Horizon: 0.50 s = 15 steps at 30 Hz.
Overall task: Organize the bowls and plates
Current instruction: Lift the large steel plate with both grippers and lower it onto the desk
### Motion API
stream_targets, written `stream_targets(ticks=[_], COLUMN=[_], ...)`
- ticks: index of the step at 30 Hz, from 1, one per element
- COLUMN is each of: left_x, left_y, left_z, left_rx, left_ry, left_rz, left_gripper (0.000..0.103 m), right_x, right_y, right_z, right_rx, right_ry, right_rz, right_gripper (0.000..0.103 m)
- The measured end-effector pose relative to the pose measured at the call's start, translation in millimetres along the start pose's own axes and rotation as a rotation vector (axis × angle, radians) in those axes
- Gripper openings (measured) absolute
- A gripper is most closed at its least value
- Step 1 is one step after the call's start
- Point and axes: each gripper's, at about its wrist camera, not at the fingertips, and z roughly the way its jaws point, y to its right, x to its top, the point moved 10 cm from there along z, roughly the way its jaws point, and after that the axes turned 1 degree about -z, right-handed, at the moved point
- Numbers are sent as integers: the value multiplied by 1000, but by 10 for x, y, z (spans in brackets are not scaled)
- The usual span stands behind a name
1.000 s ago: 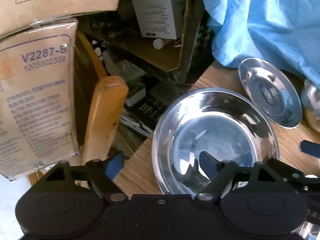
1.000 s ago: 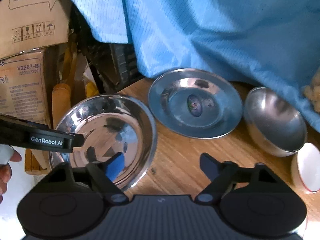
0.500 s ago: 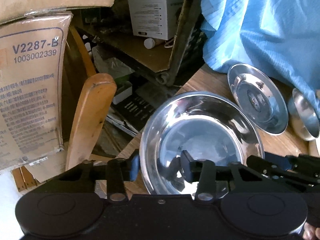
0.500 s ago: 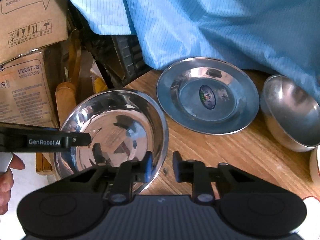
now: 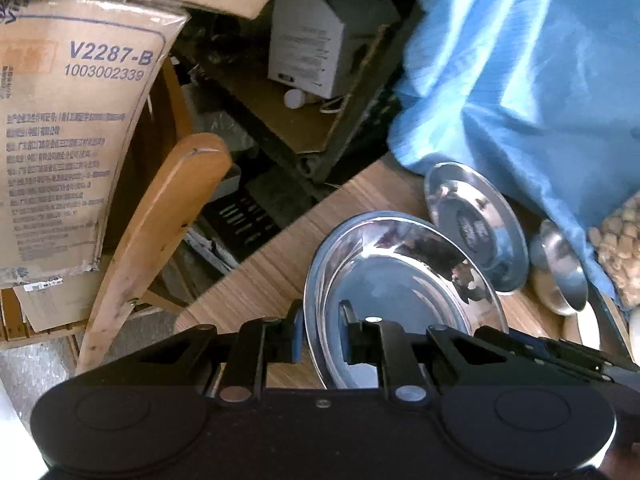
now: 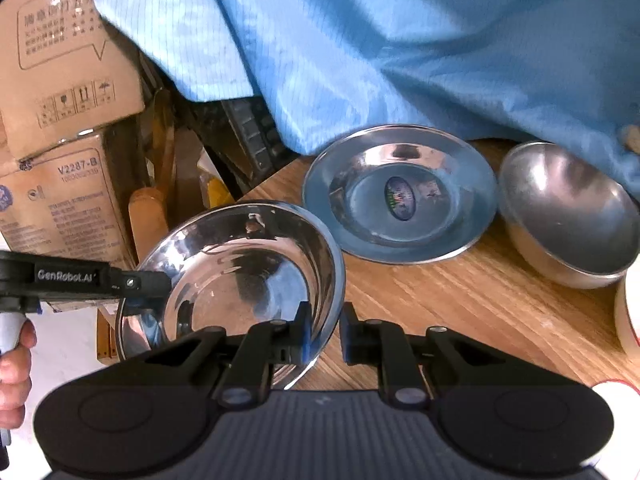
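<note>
A large shiny steel bowl (image 5: 404, 280) (image 6: 244, 276) is held tilted above the wooden table (image 6: 460, 312) near its left corner. My left gripper (image 5: 322, 336) is shut on the bowl's left rim, and it also shows in the right wrist view (image 6: 140, 286). My right gripper (image 6: 324, 330) is shut on the bowl's right rim. Beyond it lie a steel plate (image 6: 400, 196) (image 5: 476, 228) with a sticker in its middle and a smaller steel bowl (image 6: 568, 216) (image 5: 560, 268) to the right.
A blue cloth (image 6: 400, 48) hangs over the table's back. Cardboard boxes (image 5: 68, 128) and a wooden chair back (image 5: 160, 232) stand off the left edge. A white bowl (image 6: 628, 312) sits at the right edge.
Both grippers went from open to shut on the large bowl's opposite rims. The bowl has tilted and lifted a little off the table.
</note>
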Motion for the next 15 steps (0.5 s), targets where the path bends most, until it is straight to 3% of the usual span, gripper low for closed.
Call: stream_targets(ticks=[10,15], left_x=[-178,-368], left_y=[509,751], left_z=[-338,-381], left_rx=[-37,-30], left_ry=[87,81], left_rz=[49,74], left_gripper=[17,15], right_x=[-89,-209], right_y=[299,471], right_z=[-605,-878], right_rx=[19,18], right_ry=[56,55], right_rz=[22,38], right_gripper=[16,16])
